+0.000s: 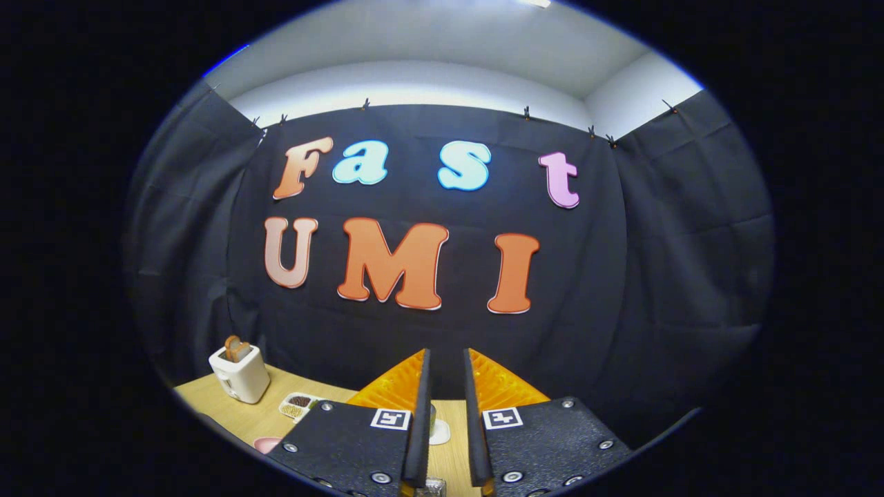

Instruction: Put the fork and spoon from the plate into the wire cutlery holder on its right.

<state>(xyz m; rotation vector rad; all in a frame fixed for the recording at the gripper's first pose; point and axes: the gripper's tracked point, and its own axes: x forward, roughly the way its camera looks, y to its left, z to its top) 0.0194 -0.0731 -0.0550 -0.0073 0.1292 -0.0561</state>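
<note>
Your gripper [447, 386] stood at the bottom centre of the frame, raised and pointed at the booth's wall. Its two fingers [419, 414] ran up as flat, thin blades, nearly parallel, with a narrow gap between them and nothing held in it. Each finger sat on one block of pebbled, grainy plate studded with round screw heads; each block carried one square printed marker near its inner top corner. Behind each finger rose one ribbed, translucent wedge.

One table [228, 407], pale wood-grain and smooth, showed at the lower left and again as a strip in the gap between the fingers.

One toaster [239, 373], boxy with rounded corners and a glossy white shell, stood at the lower left on the table's far edge. One brown slice stuck up out of its top.

One small tray [298, 406], white and rounded, lay to the right of the toaster, just beside the left finger block. It held two portions of small grains, one dark and one light.

One curved pink rim [266, 444], smooth, showed at the table's near edge, half hidden by the left block; you could not tell what it belonged to.

One pale, rounded flat piece [440, 432] lay on the table in the gap between the fingers; too little showed to name it.

Fork, spoon, plate and wire holder: you could not place them from this angle.

One black cloth wall [677, 276], matte and softly creased, hung from small clips across the middle of the frame.
</note>
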